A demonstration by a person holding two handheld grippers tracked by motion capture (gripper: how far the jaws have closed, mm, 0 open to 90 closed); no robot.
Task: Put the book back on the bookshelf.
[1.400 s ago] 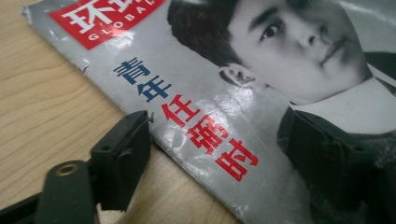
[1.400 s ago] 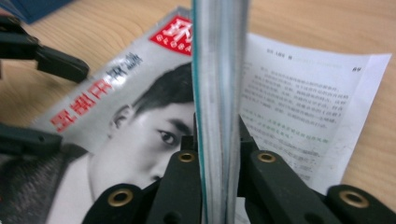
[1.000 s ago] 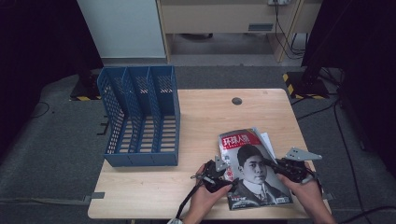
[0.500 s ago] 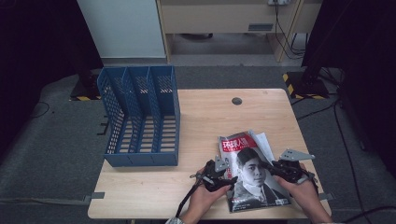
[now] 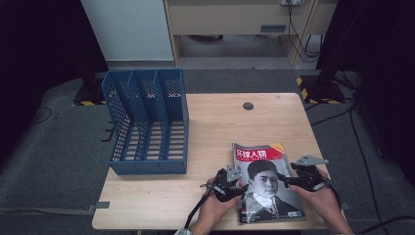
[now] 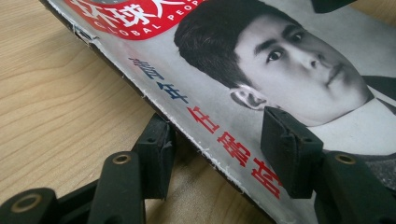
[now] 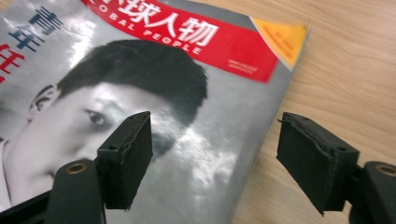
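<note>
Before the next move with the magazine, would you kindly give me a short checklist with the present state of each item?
1. Left gripper straddles the magazine spine edge, one jaw under, one over: ok.
2. Left jaws, which have just been closing, pressing the magazine: not ok; the upper pad stands above the cover.
3. Right gripper released: ok; its jaws have just been opening and stand apart across the magazine's right edge.
4. Blue file rack upright, slots free: ok.
5. Table between magazine and rack free: ok.
</note>
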